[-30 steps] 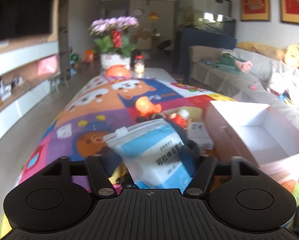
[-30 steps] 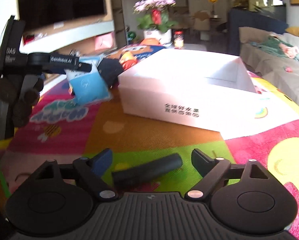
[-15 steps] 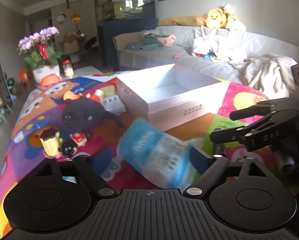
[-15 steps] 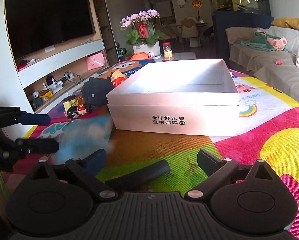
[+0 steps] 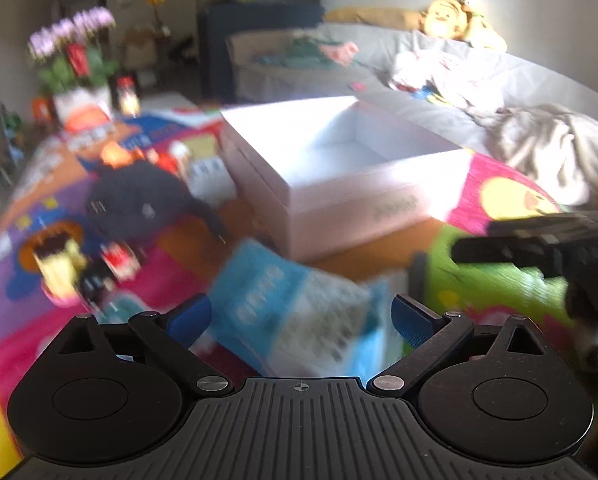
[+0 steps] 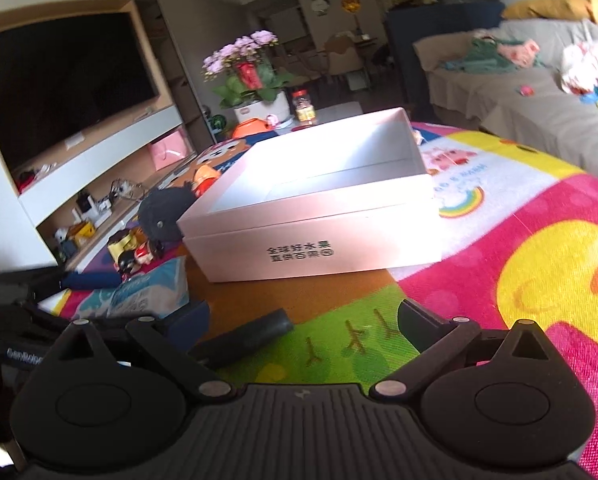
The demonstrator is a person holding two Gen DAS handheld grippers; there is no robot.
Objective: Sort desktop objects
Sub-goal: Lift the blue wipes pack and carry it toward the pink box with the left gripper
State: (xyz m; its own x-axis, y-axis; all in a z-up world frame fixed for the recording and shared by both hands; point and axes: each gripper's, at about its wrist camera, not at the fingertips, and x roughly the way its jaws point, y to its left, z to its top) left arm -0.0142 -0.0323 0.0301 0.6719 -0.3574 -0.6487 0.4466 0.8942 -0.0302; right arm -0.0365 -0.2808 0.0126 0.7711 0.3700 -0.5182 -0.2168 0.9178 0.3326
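Observation:
A blue-and-white tissue packet (image 5: 299, 312) lies on the colourful mat between the fingers of my left gripper (image 5: 299, 315). Its jaws are opening and the pads stand clear of the packet. In the right wrist view the packet (image 6: 147, 292) sits left of the open white box (image 6: 299, 256). My right gripper (image 6: 301, 316) is open, and a black cylinder (image 6: 247, 338) lies on the mat between its fingers, nearer the left one. That gripper's fingers (image 5: 499, 240) show blurred at the right of the left wrist view. The box (image 5: 359, 208) looks empty.
A black plush toy (image 5: 139, 200) and small figurines (image 5: 63, 268) lie left of the box. A flower pot (image 6: 259, 108) and a jar (image 6: 303, 106) stand at the table's far end. A sofa (image 6: 519, 112) runs along the right; a TV shelf (image 6: 59, 88) lines the left.
My left gripper swung right toward the box, opened and let go of the tissue packet, which dropped to the mat. My right gripper opened a little wider around the black cylinder.

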